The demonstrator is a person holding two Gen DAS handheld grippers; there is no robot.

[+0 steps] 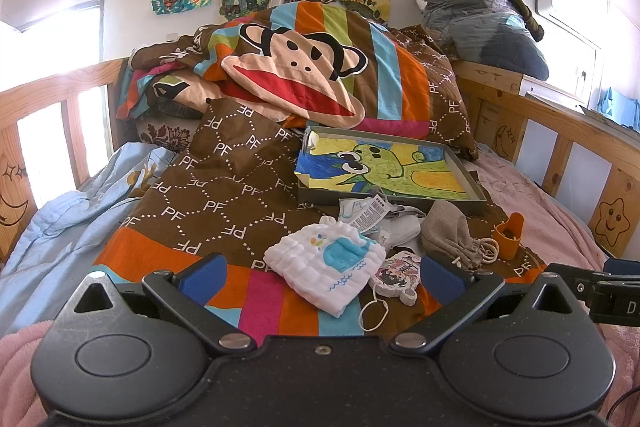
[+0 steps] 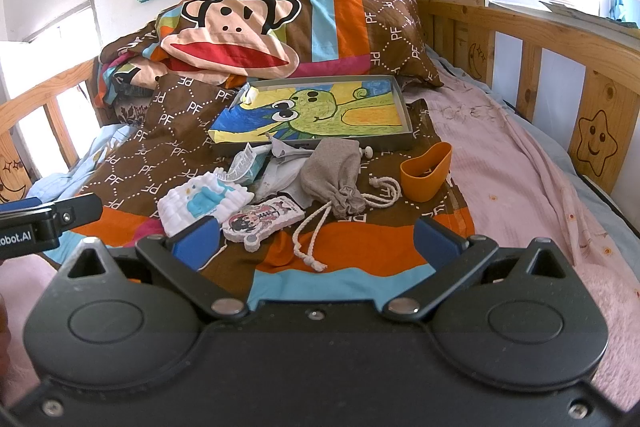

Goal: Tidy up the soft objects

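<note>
both claws hang spread and empty over the quilt (image 2: 168, 131), left claw (image 1: 320, 277) just short of the white washcloth (image 1: 324, 269), right claw (image 2: 316, 241) just short of the burlap drawstring pouch (image 2: 332, 175).

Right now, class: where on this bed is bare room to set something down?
Free: the pink sheet between the orange cup and the wooden rail; also the brown quilt left of the tray. Crowded: the pile around the white cloth and drawstring pouch.
</note>
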